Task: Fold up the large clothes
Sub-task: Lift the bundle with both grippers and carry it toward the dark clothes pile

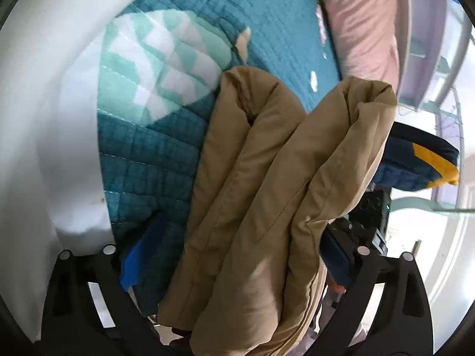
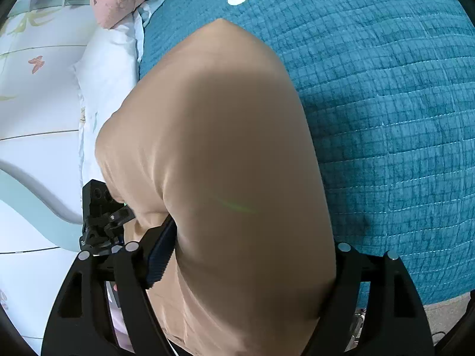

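Across the teal quilted bed cover (image 1: 166, 163), I see the bulky folded tan fabric garment (image 1: 267, 184) lying between my left gripper (image 1: 231, 255), whose fingers stand wide apart. My right gripper (image 2: 246, 255) straddles the same cloth; I cannot tell whether its fingers press it.

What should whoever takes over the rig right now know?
Left gripper: open wide. The tan garment runs between its fingers, and the left pad is clear of the cloth.
Right gripper: cloth fills the gap; cannot tell whether it grips.
Garment: bunched in thick folds over the teal quilt, near the bed's edge.
Done: roughly doubled lengthwise.
Left: probably set it down, smooth it, finish the fold.
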Available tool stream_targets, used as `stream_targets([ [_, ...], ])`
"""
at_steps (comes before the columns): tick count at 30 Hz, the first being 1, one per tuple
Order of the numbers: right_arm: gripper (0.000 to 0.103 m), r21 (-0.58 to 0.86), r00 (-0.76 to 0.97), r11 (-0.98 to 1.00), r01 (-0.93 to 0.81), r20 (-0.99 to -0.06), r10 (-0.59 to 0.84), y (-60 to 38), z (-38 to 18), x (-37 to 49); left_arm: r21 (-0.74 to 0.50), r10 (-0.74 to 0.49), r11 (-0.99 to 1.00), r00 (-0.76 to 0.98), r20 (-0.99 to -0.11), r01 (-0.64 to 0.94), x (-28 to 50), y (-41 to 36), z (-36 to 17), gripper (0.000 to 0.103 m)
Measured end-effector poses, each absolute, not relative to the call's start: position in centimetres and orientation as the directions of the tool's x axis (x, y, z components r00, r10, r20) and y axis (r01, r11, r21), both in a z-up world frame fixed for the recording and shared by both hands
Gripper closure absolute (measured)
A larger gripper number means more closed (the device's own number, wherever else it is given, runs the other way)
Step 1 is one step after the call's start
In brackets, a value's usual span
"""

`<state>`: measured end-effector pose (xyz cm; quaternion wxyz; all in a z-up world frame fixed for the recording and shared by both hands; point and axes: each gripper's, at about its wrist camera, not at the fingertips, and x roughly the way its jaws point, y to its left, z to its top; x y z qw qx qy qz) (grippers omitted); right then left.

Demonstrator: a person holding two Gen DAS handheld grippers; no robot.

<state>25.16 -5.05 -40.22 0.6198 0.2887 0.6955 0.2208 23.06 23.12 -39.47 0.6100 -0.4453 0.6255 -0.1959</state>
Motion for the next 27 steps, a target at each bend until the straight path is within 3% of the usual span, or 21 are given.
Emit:
stream_targets([
  [2, 0.026, 0.663, -0.068, 0.737, 0.133, -0.735, 0.674, -5.0, -40.4, 25.2, -0.809, -0.819, 0.510, 0.121, -0.560, -0.292, 22.9, 22.8, -39.5, 0.006],
  [4, 0.026, 0.662, -0.067, 0.739, 0.130, -0.737, 0.672, -4.9, -40.3, 25.2, -0.871, -0.912, 0.364, 0.064, -0.405, -0.330, 22.6, 21.4, -40.6, 0.014],
  [6, 0.026, 0.656, -0.069, 0.746, 0.116, -0.743, 0.665, -5.0, -40.1, 25.0, -0.854, -0.890, 0.406, 0.070, -0.450, -0.324, 22.0, 21.2, -41.2, 0.015],
  [9, 0.021, 0.646, -0.079, 0.749, 0.147, -0.747, 0.660, -4.9, -40.4, 25.1, -0.864, -0.902, 0.356, 0.112, -0.418, -0.356, 22.6, 21.3, -41.9, 0.012],
  [13, 0.018, 0.656, -0.065, 0.736, 0.170, -0.737, 0.672, -4.2, -41.4, 24.7, -0.845, -0.877, 0.383, 0.141, -0.460, -0.374, 22.9, 20.7, -41.7, 0.009],
  [14, 0.026, 0.654, -0.052, 0.739, 0.162, -0.742, 0.668, -4.0, -41.1, 24.7, -0.847, -0.869, 0.398, 0.153, -0.472, -0.351, 22.8, 20.4, -41.3, 0.009],
  [15, 0.035, 0.663, -0.039, 0.732, 0.157, -0.736, 0.676, -4.1, -40.7, 24.5, -0.854, -0.866, 0.399, 0.168, -0.471, -0.334, 22.6, 20.3, -40.9, 0.015],
  [17, 0.045, 0.682, -0.026, 0.718, 0.136, -0.722, 0.691, -4.5, -39.6, 24.4, -0.877, -0.877, 0.349, 0.215, -0.429, -0.330, 21.8, 20.5, -40.7, 0.027],
  [21, 0.048, 0.683, -0.015, 0.723, 0.103, -0.725, 0.688, -4.9, -38.1, 24.4, -0.893, -0.878, 0.303, 0.268, -0.398, -0.334, 20.8, 20.5, -40.3, 0.037],
  [27, 0.050, 0.685, 0.000, 0.726, 0.062, -0.727, 0.686, -5.5, -36.4, 24.0, -0.902, -0.875, 0.309, 0.283, -0.394, -0.300, 20.7, 18.9, -38.4, 0.039],
])
